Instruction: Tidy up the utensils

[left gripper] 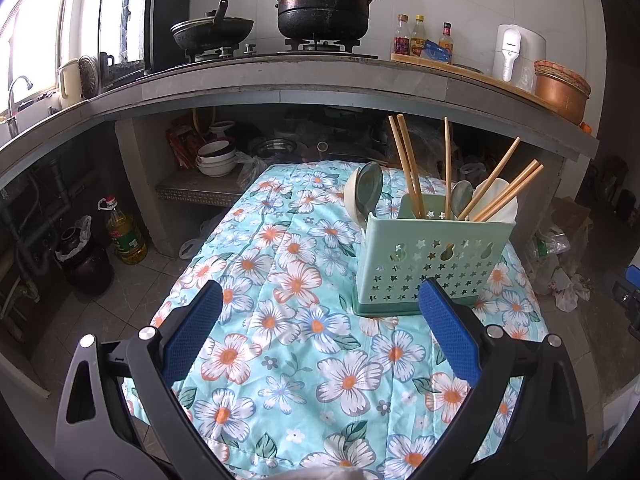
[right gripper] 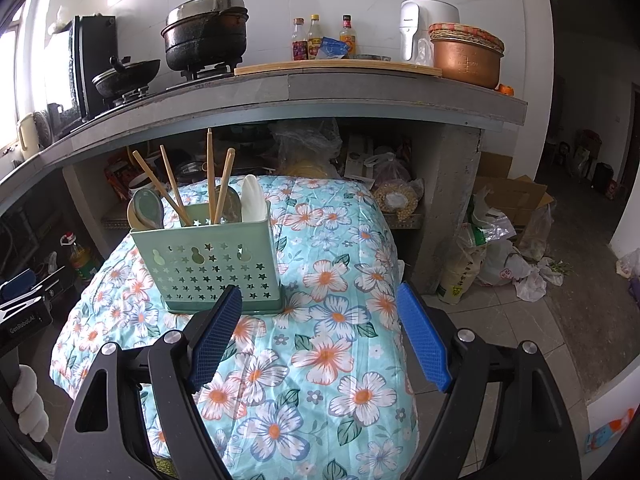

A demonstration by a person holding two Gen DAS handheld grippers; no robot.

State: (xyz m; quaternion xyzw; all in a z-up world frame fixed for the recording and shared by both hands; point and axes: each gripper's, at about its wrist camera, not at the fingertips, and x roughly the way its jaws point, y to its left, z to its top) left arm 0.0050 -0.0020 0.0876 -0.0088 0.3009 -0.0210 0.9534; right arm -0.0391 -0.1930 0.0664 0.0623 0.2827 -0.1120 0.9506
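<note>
Floral cloth under both claws: left gripper, right gripper agape, empty, near utensil caddy.

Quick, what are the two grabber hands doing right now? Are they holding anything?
Left gripper: jaws open, holding nothing.
Right gripper: jaws open, holding nothing.
</note>
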